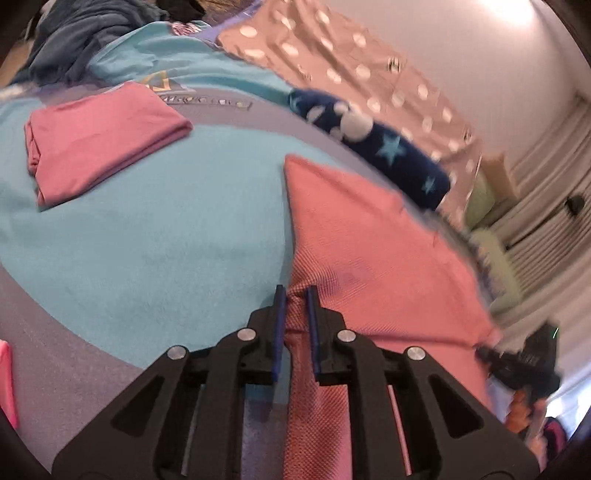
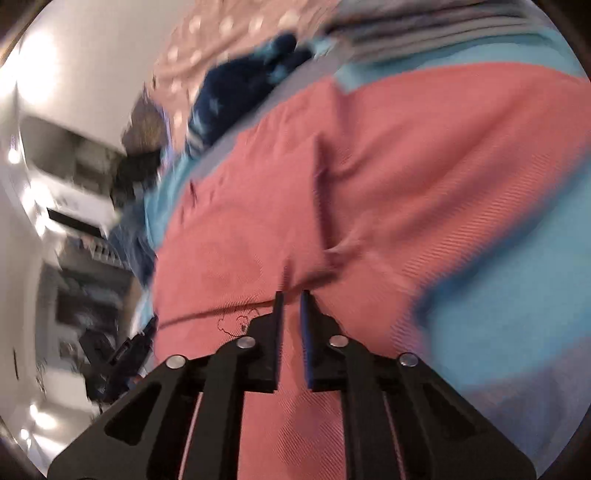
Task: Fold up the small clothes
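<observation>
A pink garment (image 1: 373,251) is stretched out over the turquoise bedspread (image 1: 155,236). My left gripper (image 1: 295,291) is shut on its near edge, with cloth pinched between the blue pads. In the right wrist view the same pink garment (image 2: 388,177) fills the middle, with a small outline drawing near the hem. My right gripper (image 2: 291,295) is shut on another edge of it. The right gripper also shows in the left wrist view (image 1: 524,362) at the far right. A folded pink garment (image 1: 99,136) lies at the upper left.
A navy cloth with stars (image 1: 373,144) and a beige dotted cloth (image 1: 332,55) lie beyond the pink garment. A dark blue pile (image 1: 85,33) sits at the top left. Room furniture (image 2: 74,184) shows blurred at the left of the right wrist view.
</observation>
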The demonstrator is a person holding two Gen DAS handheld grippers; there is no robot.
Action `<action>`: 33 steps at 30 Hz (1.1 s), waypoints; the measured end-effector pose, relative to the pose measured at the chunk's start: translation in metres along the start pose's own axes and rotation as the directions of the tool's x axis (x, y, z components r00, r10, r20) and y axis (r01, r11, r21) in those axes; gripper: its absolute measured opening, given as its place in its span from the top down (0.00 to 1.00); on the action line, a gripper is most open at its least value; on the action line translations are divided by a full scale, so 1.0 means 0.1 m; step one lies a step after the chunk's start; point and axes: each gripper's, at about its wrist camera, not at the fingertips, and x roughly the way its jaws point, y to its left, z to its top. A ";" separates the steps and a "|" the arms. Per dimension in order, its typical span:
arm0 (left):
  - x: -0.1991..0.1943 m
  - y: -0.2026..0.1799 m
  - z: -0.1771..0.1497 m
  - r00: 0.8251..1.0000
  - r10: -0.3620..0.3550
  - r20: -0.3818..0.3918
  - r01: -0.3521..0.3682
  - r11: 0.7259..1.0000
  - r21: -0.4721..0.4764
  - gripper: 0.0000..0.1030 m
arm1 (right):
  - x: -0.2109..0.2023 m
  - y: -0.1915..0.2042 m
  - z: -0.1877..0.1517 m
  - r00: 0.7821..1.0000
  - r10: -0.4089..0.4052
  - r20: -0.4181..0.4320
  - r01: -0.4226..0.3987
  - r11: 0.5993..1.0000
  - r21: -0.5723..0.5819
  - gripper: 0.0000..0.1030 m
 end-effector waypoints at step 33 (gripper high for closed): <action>0.74 -2.64 -0.90 0.988 0.110 -0.105 -0.040 0.856 0.516 0.55 | -1.48 -2.10 1.19 0.904 -0.275 0.329 0.051 0.830 0.555 0.67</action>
